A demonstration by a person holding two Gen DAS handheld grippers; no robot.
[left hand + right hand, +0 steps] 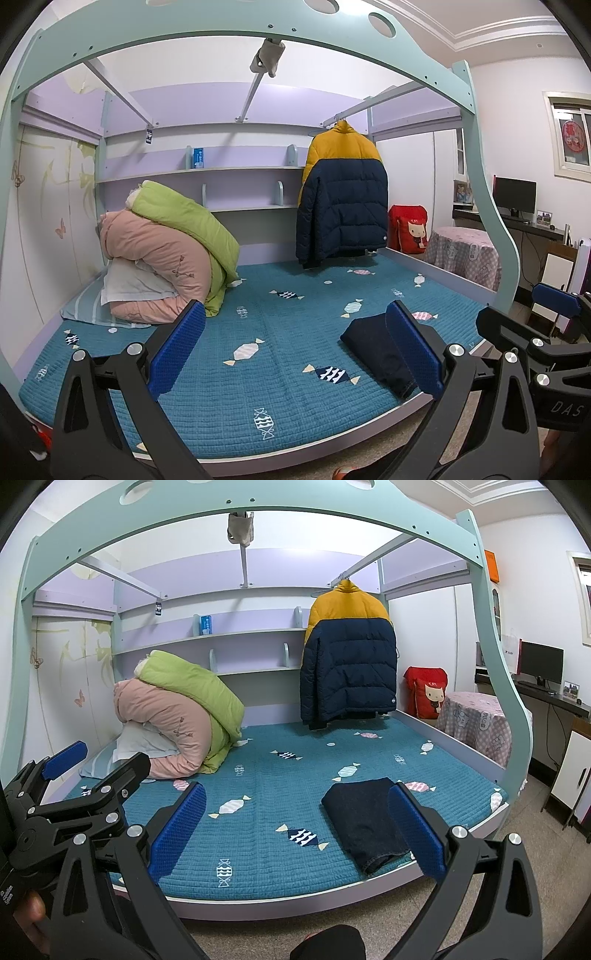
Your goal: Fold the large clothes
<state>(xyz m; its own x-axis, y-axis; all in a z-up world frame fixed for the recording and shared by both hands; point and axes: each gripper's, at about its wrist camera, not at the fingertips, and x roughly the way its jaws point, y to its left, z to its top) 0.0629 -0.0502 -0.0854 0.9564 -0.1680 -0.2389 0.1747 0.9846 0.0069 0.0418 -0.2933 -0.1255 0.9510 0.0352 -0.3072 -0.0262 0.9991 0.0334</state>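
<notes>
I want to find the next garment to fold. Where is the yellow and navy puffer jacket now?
The puffer jacket hangs from the rail under the upper bunk, at the far right of the bed, right of the shelves and left of the red cushion.

Quilted matt bedspread (280, 805); puffy quilted jacket (349, 657); dark coarse denim jeans (365, 823)

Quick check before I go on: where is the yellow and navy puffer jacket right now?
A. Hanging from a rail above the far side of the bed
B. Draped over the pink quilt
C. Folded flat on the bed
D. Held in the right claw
A: the puffer jacket hangs on a hanger from the overhead rail, clear of both open claws.
</notes>
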